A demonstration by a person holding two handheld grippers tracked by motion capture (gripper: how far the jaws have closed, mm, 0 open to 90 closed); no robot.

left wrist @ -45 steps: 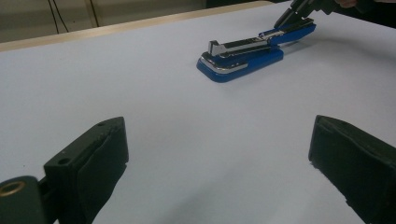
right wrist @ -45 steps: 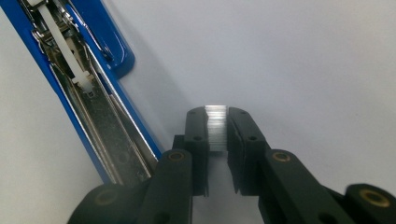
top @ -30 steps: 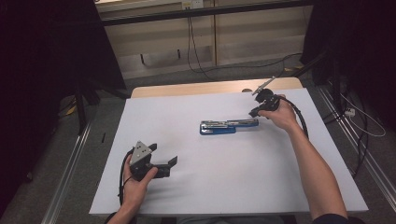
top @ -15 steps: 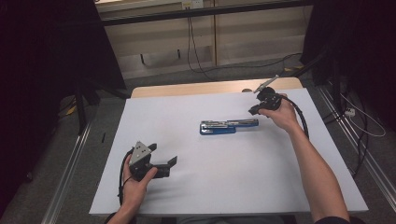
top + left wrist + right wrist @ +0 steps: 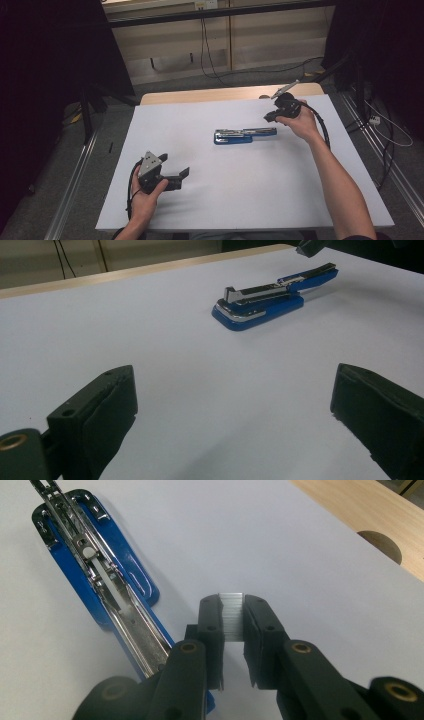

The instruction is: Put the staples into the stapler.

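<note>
beside the open stapler, my right fingers pinch a staple strip for loading; left fingers rest spread.

Overhead and claw-mounted views, shared stapler

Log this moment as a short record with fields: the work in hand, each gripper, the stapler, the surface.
work: loading staples into an opened stapler
right gripper: shut on a strip of staples, held beside the stapler's near end in the right gripper view
left gripper: open, nothing between the jaws, low over the near left of the table, apart from the stapler
stapler: blue, lying flat mid-table, top swung open, metal staple channel exposed
surface: white sheet over a wooden table
</note>
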